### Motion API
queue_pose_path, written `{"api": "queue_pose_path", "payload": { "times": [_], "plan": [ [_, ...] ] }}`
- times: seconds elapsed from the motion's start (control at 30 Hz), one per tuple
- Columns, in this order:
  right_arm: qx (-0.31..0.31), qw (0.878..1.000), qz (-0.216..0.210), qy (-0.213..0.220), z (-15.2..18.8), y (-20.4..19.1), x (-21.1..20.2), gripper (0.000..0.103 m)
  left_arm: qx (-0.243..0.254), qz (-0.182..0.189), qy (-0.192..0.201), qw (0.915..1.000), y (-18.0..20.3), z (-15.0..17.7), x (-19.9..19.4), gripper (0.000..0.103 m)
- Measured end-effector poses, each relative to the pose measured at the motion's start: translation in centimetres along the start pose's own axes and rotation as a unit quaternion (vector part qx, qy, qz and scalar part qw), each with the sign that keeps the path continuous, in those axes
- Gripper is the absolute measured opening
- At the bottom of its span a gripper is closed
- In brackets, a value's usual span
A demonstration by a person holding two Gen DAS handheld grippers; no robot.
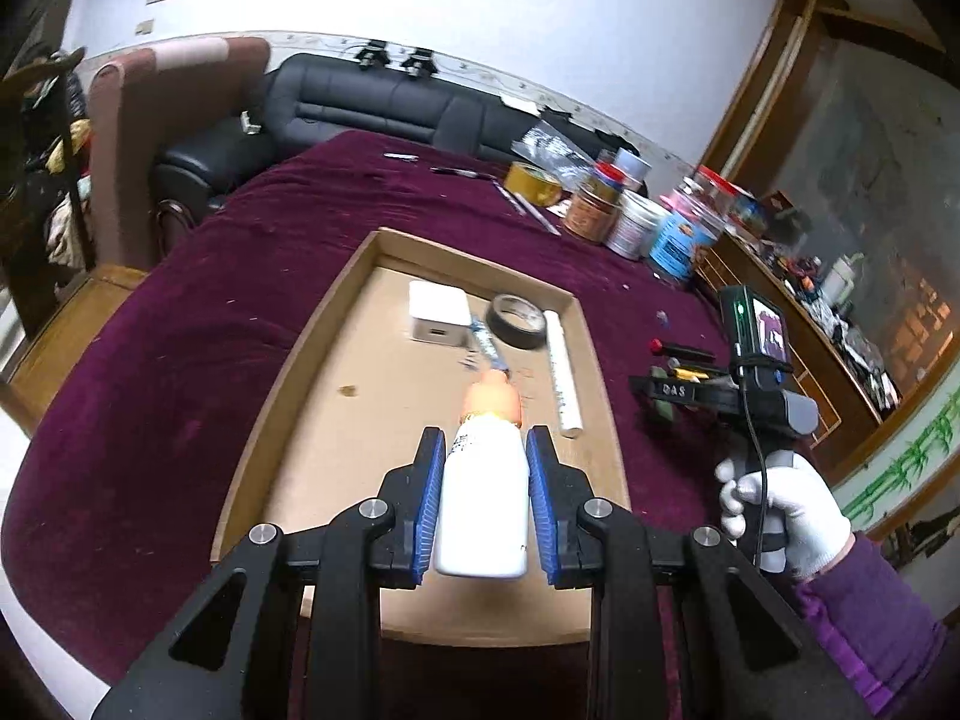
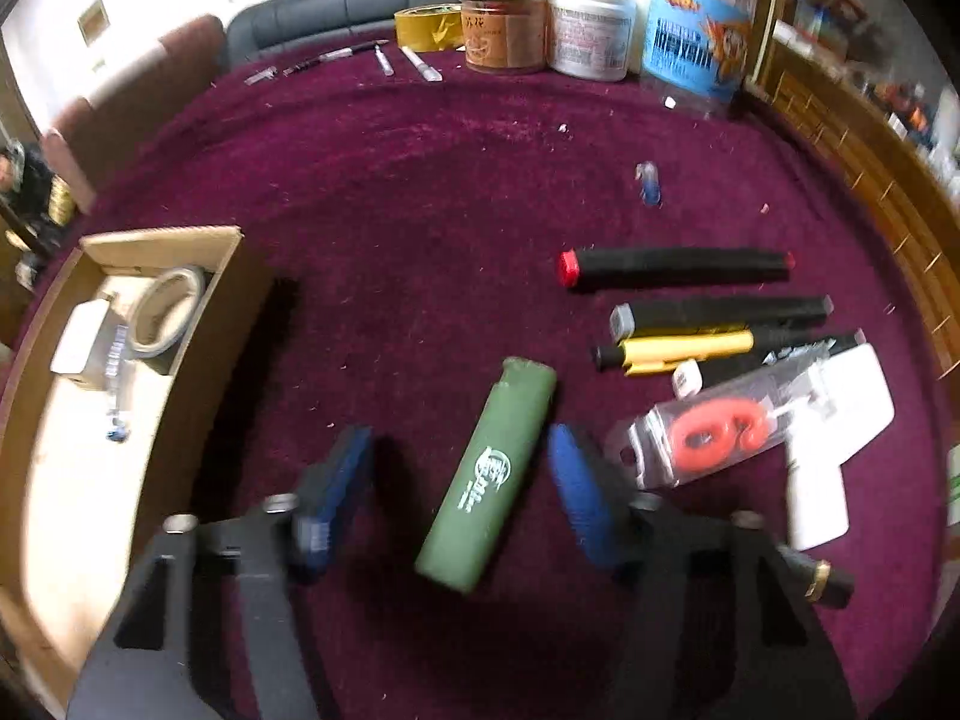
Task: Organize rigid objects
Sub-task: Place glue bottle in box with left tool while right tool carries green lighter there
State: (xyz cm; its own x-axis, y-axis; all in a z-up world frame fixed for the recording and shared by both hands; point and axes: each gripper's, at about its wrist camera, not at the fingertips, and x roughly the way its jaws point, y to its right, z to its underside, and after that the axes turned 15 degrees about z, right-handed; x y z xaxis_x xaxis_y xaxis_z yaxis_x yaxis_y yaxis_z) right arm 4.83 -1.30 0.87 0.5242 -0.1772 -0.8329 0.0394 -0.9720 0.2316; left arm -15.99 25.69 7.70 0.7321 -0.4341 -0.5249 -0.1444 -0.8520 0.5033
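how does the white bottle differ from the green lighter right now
The white bottle is clamped between the left gripper's blue pads, above the cardboard tray; the green lighter lies on the purple cloth between the right gripper's jaws, which do not yet press on it. The bottle is round with a peach-coloured cap; the lighter is a flat-sided stick with white print. Both are small and rigid.
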Motion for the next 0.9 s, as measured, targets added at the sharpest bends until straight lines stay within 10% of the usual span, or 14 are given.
{"api": "queue_pose_path", "payload": {
  "times": [0.07, 0.47, 0.9],
  "plan": [
    [-0.002, 1.000, -0.008, 0.003, 0.0, 0.2, -0.3, 0.018, -0.010, -0.003, 0.006, 0.9999, -0.9, 0.0, -0.4, 0.023],
    [0.088, 0.981, -0.173, 0.020, 0.9, 5.6, -6.3, 0.017, -0.015, -0.027, -0.040, 0.9987, -2.3, -3.0, 1.9, 0.023],
    [-0.012, 0.951, -0.309, 0.011, 0.8, -2.7, -10.6, 0.017, -0.057, -0.083, -0.137, 0.9854, -8.1, -8.6, 13.8, 0.023]
  ]
}}
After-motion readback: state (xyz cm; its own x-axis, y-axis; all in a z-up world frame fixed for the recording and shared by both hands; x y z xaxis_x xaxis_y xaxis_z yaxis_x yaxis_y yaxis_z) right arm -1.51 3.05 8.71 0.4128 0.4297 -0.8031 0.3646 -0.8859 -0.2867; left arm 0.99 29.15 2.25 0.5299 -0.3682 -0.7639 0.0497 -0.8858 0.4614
